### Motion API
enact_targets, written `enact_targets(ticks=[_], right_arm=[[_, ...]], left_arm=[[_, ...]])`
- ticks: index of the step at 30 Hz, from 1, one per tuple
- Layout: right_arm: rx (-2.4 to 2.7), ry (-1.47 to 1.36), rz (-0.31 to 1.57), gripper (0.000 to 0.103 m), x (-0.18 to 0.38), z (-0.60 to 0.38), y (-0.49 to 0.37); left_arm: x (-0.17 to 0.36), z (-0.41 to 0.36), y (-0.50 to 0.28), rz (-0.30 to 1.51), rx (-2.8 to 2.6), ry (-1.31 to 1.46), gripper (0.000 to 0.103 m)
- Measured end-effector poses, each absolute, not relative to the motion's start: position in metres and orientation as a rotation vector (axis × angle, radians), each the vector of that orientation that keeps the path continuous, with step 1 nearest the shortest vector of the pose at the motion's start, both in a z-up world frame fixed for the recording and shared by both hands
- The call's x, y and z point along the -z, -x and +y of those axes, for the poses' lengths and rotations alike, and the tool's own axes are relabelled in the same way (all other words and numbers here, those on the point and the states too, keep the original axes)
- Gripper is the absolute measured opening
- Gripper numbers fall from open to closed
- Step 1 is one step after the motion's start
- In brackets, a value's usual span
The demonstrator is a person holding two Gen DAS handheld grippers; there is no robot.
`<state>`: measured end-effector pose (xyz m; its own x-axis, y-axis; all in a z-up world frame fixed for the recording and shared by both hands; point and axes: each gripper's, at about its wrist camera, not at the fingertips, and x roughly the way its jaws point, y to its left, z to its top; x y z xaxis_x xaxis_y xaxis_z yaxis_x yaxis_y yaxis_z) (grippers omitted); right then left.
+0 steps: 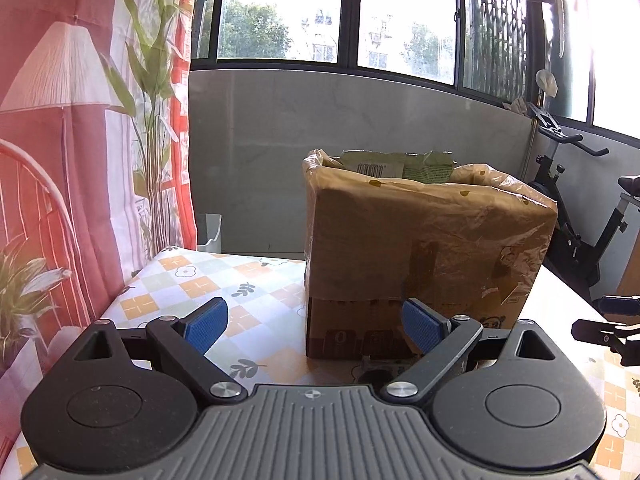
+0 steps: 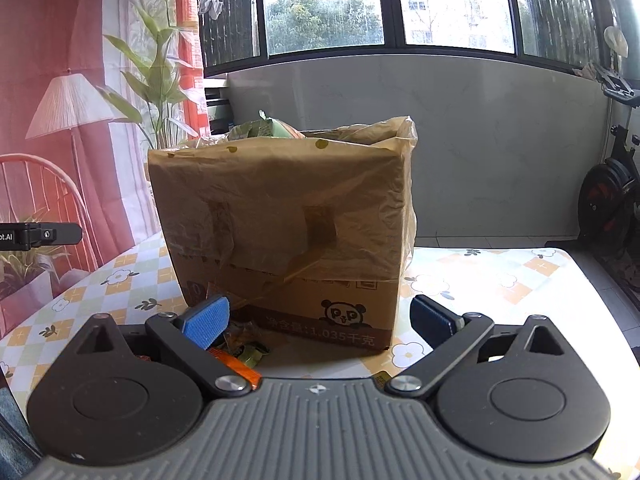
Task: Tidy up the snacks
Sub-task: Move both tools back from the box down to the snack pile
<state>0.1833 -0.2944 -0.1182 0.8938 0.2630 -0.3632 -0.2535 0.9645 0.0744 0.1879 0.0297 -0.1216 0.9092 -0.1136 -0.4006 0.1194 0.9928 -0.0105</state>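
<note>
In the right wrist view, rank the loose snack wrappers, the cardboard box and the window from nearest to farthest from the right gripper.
1. Loose snack wrappers: on the table, just ahead of the right gripper, by its left-hand finger.
2. Cardboard box: standing behind the wrappers, lined with a plastic bag.
3. Window: far back, above the grey wall.

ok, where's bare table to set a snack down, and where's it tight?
Free: the tablecloth left of the cardboard box, out to the table's curtain-side edge, and the strip right of the box toward the exercise bike. Crowded: in front of the box's near-left corner, where loose snack wrappers lie below the open right gripper.
</note>
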Motion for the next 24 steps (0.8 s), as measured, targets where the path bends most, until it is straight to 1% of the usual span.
enact_targets(ticks=[7,16,22,24], right_arm=[[-0.150,-0.040,0.385,0.099,0.145,-0.308,-0.165],[-0.106,-0.094,0.483,0.097,0.180,-0.318,-0.158],[-0.100,-0.063,0.512,0.092,0.189,-0.315,-0.160],[-0.114,-0.068,0.522,0.085,0.190,-0.315,-0.162]], left_arm=[[0.141,0.031,-0.184,0.444,0.113,0.012,0.095],[0.171,0.028,-0.177,0.504,0.104,-0.007,0.094],[0.182,0.032,-0.178,0.522,0.096,0.011,0.093],[0.183,0.032,-0.178,0.523,0.094,0.009,0.093]])
